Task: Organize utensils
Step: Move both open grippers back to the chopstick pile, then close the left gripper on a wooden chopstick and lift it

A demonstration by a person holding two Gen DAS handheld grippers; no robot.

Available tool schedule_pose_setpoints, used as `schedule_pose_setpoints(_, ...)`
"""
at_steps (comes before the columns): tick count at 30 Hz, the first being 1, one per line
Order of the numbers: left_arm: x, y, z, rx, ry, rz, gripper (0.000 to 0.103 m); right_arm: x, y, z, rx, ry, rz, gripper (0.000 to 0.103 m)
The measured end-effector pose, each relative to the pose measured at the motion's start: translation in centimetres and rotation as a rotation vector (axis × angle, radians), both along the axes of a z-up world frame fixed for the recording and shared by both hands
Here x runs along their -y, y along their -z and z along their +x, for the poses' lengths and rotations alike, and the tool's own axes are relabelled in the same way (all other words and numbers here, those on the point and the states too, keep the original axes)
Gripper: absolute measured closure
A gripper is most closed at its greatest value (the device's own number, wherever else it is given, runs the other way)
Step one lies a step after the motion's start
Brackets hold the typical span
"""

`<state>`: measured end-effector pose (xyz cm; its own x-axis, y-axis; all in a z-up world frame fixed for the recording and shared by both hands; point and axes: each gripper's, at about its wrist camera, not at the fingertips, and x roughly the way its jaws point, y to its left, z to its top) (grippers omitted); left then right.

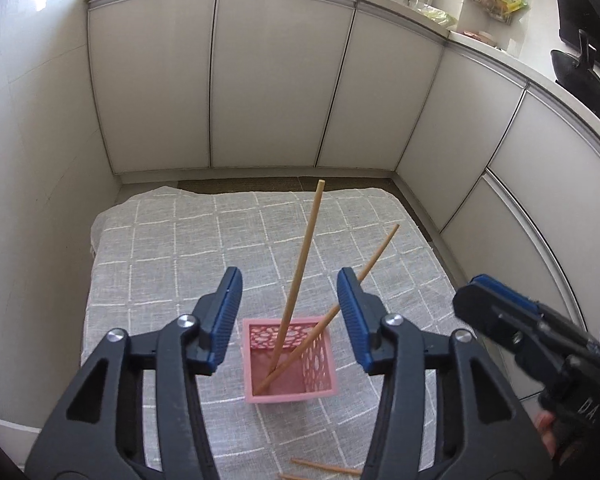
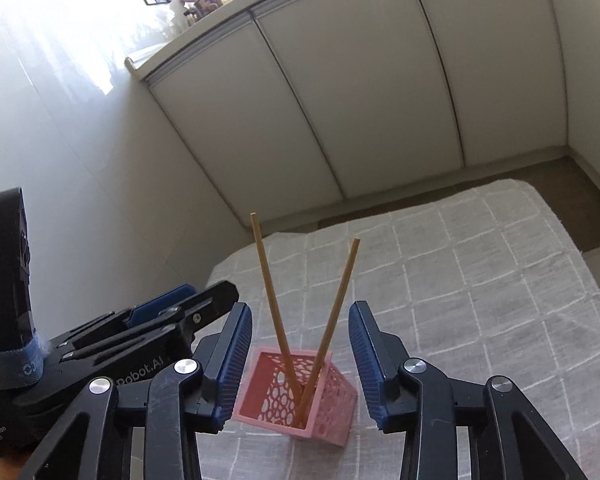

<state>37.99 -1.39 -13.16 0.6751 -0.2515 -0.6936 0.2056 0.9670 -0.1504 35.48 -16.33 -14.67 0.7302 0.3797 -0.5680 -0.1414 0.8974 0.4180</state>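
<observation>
- Chopsticks [image 1: 296,280] [image 2: 274,300] stand steeply in the pink basket [image 1: 290,394], tops splayed apart, leaning far and right.
- Left gripper [image 1: 290,312] and right gripper [image 2: 300,364] both gape, holding nothing.

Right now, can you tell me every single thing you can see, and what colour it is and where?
chopsticks in basket: two, tan wood, leaning apart, lower ends inside the pink basket
pink basket: one, pink with cut-out sides, on the cloth between the grippers
loose chopsticks: at least two, tan, lying flat on the cloth at the near edge
cloth: one, grey with white grid lines, covering the surface
cabinet doors: several, white, behind the cloth
black pan: one, on the counter at far right
left gripper: black with blue pads, open, empty
right gripper: same colours, open, empty
</observation>
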Motion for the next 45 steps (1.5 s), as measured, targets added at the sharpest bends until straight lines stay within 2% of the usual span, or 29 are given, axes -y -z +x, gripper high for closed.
schedule_pose_setpoints(2, -0.4, -0.2, -1.6, -0.014, -0.006, 0.003, 0.038, 0.5, -0.9, -1.0, -0.006, 0.008, -0.009, 0.048)
schedule_pose_setpoints(6, -1.0, 0.1, -4.2, -0.088, 0.002, 0.049, 0.034, 1.1, -2.1, -3.6, -0.029, 0.013, -0.036, 0.034)
schedule_pose_setpoints(10, -1.8, 0.3, -7.1, -0.125, -0.007, 0.080, 0.023, 1.4, -2.2, -6.0, -0.059, -0.002, -0.071, 0.030)
schedule_pose_setpoints(16, -3.1, 1.7, -11.1, -0.205, -0.027, 0.079, 0.019, 1.8, -1.3, -9.4, -0.103, -0.016, -0.113, 0.022)
schedule_pose_setpoints(19, -3.5, 3.2, -12.9, -0.256, -0.037, 0.076, 0.018, 1.9, -0.3, -10.5, -0.132, -0.023, -0.136, 0.022)
schedule_pose_setpoints(23, -3.8, 6.5, -14.4, -0.374, -0.068, 0.047, 0.018, 2.3, 1.7, -11.7, -0.174, -0.026, -0.137, 0.021)
schedule_pose_setpoints(28, -3.3, 10.7, -16.1, -0.497, -0.098, 0.038, 0.018, 2.4, 5.4, -12.7, -0.260, -0.035, -0.157, 0.021)
schedule_pose_setpoints(31, -2.7, 13.2, -16.8, -0.563, -0.109, 0.048, 0.019, 2.7, 7.9, -12.8, -0.347, -0.022, -0.176, 0.021)
schedule_pose_setpoints(33, -2.3, 14.6, -17.0, -0.605, -0.115, 0.024, 0.019, 3.0, 9.7, -12.6, -0.433, -0.005, -0.160, 0.021)
schedule_pose_setpoints(35, -1.7, 15.7, -17.2, -0.639, -0.113, 0.015, 0.026, 3.0, 10.9, -12.4, -0.492, -0.022, -0.129, 0.021)
schedule_pose_setpoints(38, -1.3, 16.4, -17.1, -0.663, -0.125, -0.012, 0.031, 2.8, 11.5, -12.4, -0.512, -0.027, -0.136, 0.021)
schedule_pose_setpoints(45, -0.2, 17.0, -16.7, -0.649, -0.166, -0.030, 0.044, 2.8, 12.0, -12.4, -0.525, -0.012, -0.181, 0.021)
